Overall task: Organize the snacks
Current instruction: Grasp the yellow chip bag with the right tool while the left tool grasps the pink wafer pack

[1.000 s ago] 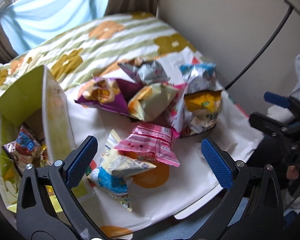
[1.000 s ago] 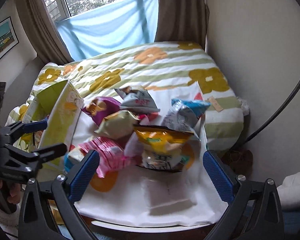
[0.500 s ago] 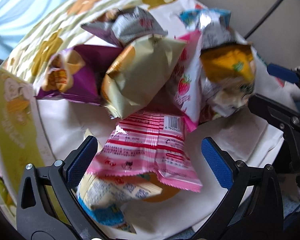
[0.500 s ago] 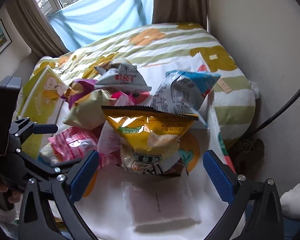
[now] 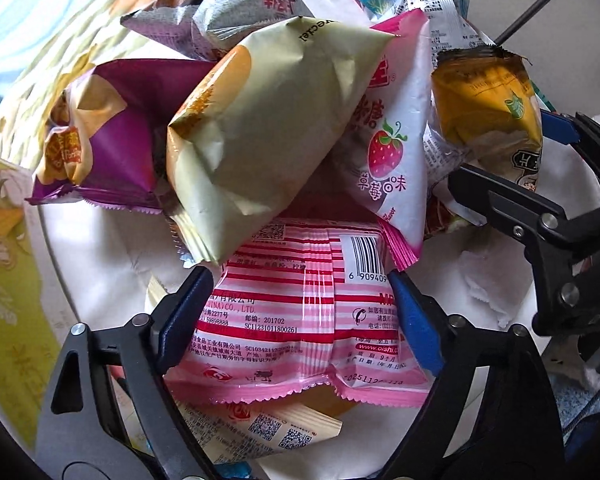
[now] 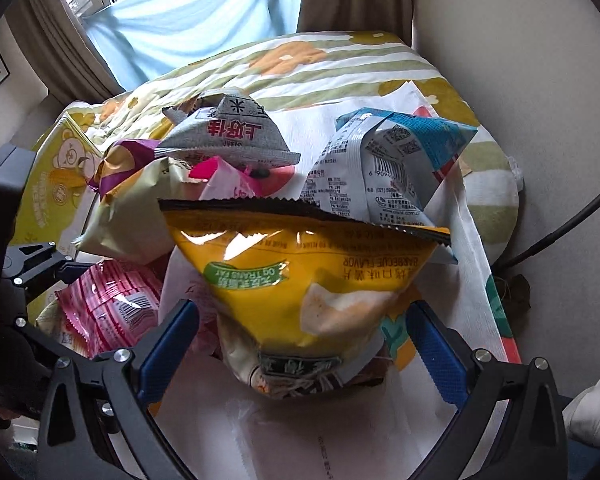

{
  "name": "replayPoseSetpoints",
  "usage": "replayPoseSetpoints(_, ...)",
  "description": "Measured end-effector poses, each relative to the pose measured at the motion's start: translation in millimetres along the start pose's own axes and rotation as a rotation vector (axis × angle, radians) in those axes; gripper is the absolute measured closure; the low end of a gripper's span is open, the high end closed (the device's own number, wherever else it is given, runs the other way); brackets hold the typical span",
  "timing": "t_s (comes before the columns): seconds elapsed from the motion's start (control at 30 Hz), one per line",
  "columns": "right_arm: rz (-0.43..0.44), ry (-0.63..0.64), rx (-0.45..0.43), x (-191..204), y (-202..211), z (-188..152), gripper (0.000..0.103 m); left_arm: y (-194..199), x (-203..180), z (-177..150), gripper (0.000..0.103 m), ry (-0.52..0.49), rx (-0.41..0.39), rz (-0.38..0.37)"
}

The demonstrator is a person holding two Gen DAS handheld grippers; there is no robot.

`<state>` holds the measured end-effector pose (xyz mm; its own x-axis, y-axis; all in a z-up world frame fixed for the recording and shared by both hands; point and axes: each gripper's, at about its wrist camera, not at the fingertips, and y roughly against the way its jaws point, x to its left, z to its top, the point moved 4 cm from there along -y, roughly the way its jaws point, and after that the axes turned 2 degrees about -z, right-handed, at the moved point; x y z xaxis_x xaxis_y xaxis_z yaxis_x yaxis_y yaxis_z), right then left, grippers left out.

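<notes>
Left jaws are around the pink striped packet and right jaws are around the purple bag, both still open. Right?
Not quite. The right gripper straddles the yellow barbecue-flavour bag, not a purple one, as the right wrist view shows. The left gripper is around the pink striped packet; both sets of jaws are open.

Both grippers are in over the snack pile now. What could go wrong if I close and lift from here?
1. The beige bag and strawberry bag overlap the pink striped bag between the left gripper fingers; lifting may drag them along.
2. The yellow bag between the open right gripper fingers is puffy and glossy; it may slip or crush.
3. The grippers sit close and could collide.
</notes>
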<state>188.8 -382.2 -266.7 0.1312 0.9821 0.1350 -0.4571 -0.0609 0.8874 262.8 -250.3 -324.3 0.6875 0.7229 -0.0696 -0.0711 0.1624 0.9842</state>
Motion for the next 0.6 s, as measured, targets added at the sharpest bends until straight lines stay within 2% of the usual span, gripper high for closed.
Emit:
replayPoseSetpoints(0.13,0.008,-0.014,-0.002,-4.0,-5.0,-1.0,0.001,0.5,-1.0,-1.1,0.028,0.009,0.001,0.000)
replayPoseSetpoints(0.2,0.019,-0.013,0.006,-4.9,-8.2,-0.6,0.015,1.4,2.6,-1.3,0.030,0.018,0.000,-0.003)
replayPoseSetpoints(0.27,0.036,-0.010,0.018,-3.8,-11.2,-1.0,0.021,1.6,2.5,-0.7,0.031,0.019,-0.001,0.001)
replayPoseSetpoints(0.37,0.032,0.001,0.011,-1.4,-10.0,-1.5,0.023,5.9,-4.4,-5.4,0.032,0.034,-0.003,0.004)
replayPoseSetpoints(0.4,0.029,0.001,0.008,-1.5,-8.9,-1.8,0.030,7.9,-8.5,-8.5,0.033,0.038,-0.003,0.004)
replayPoseSetpoints(0.6,0.042,-0.008,-0.020,-3.6,3.0,-3.1,0.034,24.9,-9.3,-21.3,0.033,0.059,-0.019,0.009)
